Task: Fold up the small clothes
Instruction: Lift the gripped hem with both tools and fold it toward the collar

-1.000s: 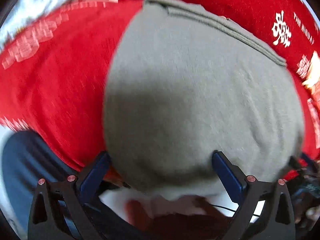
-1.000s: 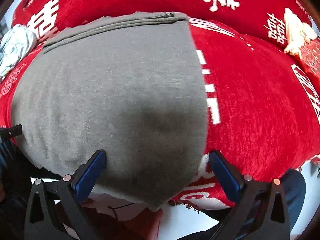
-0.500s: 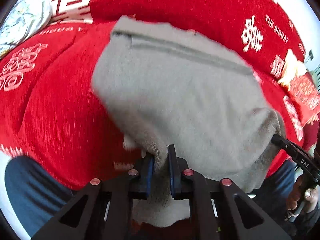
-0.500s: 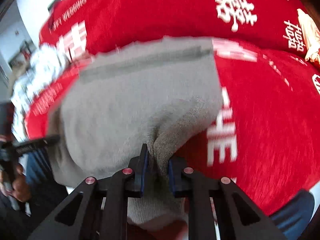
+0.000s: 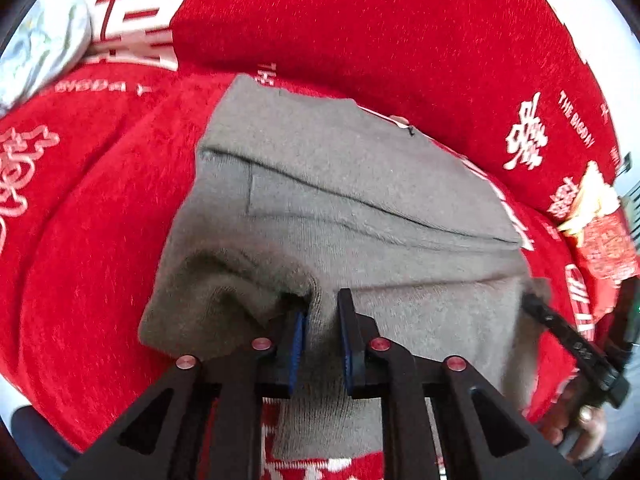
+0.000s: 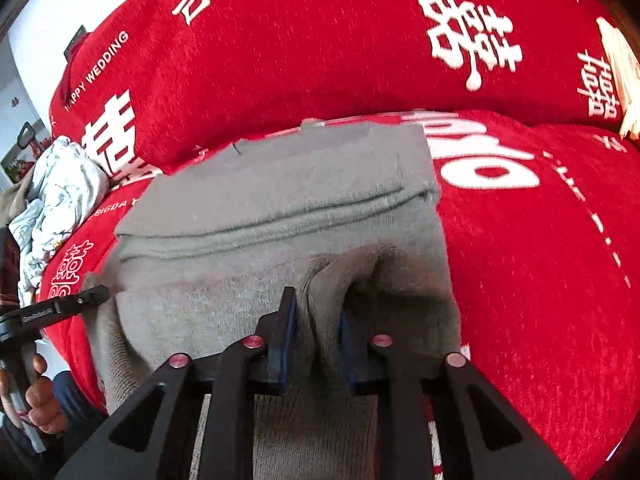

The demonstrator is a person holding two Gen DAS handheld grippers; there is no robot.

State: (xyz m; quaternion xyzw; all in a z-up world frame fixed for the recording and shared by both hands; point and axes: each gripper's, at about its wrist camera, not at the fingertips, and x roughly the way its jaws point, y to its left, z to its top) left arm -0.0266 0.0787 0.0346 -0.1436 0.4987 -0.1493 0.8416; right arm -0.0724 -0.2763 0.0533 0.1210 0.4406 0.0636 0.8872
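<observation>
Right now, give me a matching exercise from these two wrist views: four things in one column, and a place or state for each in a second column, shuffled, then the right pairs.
Things:
1. left gripper
2. grey knit garment
3. red wedding blanket
4. pale floral cloth

Place or state:
A. crumpled at the far left edge of the blanket
B. spread underneath, printed with white characters
C. jaws pinching a bunched near edge of the garment
D. lying on the blanket, near edge lifted at two points

Pairs: 1-C, 2-D, 3-B, 4-A
</observation>
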